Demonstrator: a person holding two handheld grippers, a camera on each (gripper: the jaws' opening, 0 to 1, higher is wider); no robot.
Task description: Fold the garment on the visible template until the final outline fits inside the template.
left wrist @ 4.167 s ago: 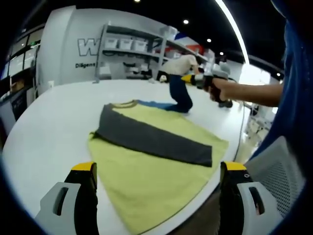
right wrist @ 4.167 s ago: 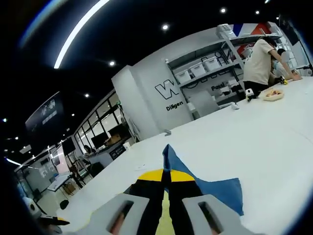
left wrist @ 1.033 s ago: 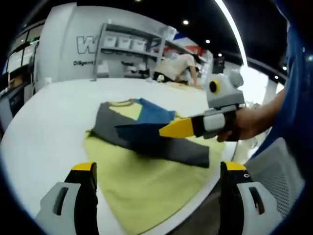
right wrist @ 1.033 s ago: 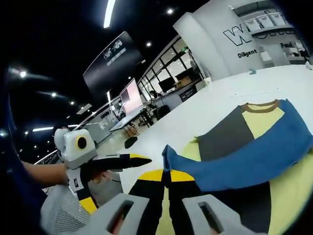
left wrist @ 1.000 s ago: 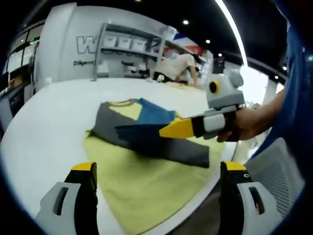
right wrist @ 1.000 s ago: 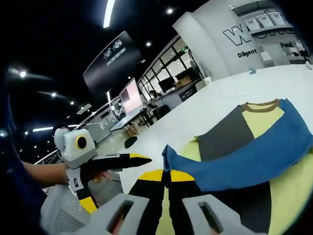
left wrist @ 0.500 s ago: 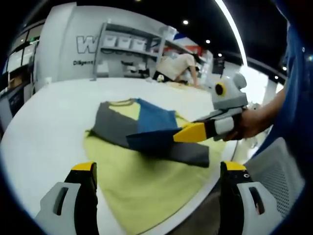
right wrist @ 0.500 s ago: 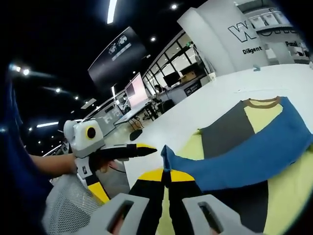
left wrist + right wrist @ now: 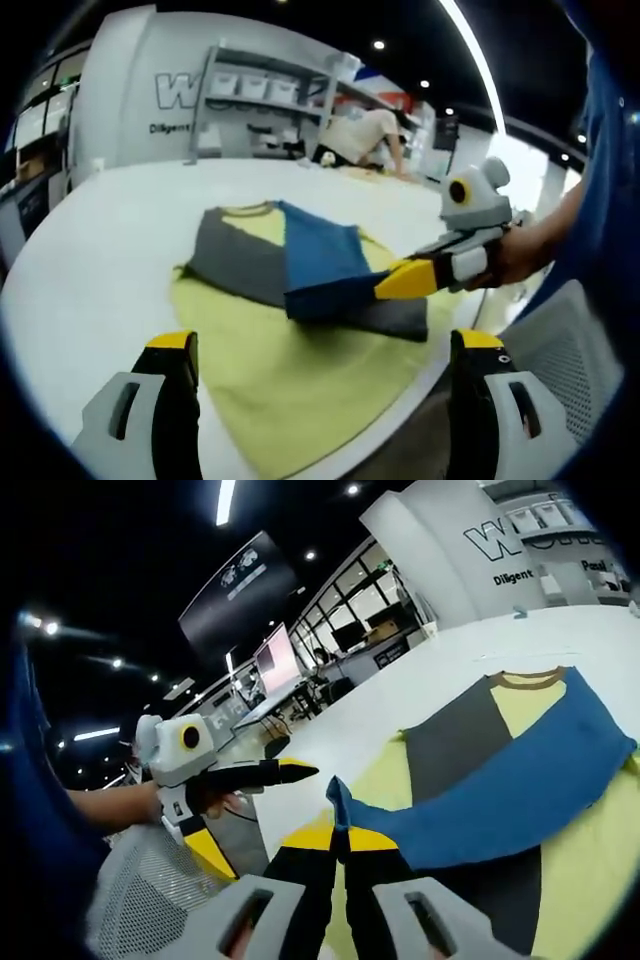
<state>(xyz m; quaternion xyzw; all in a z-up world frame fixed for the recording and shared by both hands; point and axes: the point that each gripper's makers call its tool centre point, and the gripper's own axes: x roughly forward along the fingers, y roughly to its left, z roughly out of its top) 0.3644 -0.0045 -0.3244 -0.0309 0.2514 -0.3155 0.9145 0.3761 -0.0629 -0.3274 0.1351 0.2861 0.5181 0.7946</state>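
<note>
Pinching blue sleeve [image 9: 500, 800] end between clenched right gripper [image 9: 338, 842] jaws, drawn across yellow garment [image 9: 300, 370] over grey sleeve [image 9: 240, 265]. Left gripper [image 9: 320, 375] jaws spread wide, empty, low over garment near white table [image 9: 100, 240] edge. Shelving [image 9: 270, 100], person beyond.

The left hand-held gripper [image 9: 318, 400] is hovering with jaws wide apart above the yellow garment [image 9: 300, 370] lying on the white surface [image 9: 90, 270]. The right hand-held gripper [image 9: 392, 283] is pinching the blue sleeve [image 9: 320, 265], laying it across the grey sleeve [image 9: 235, 260].
</note>
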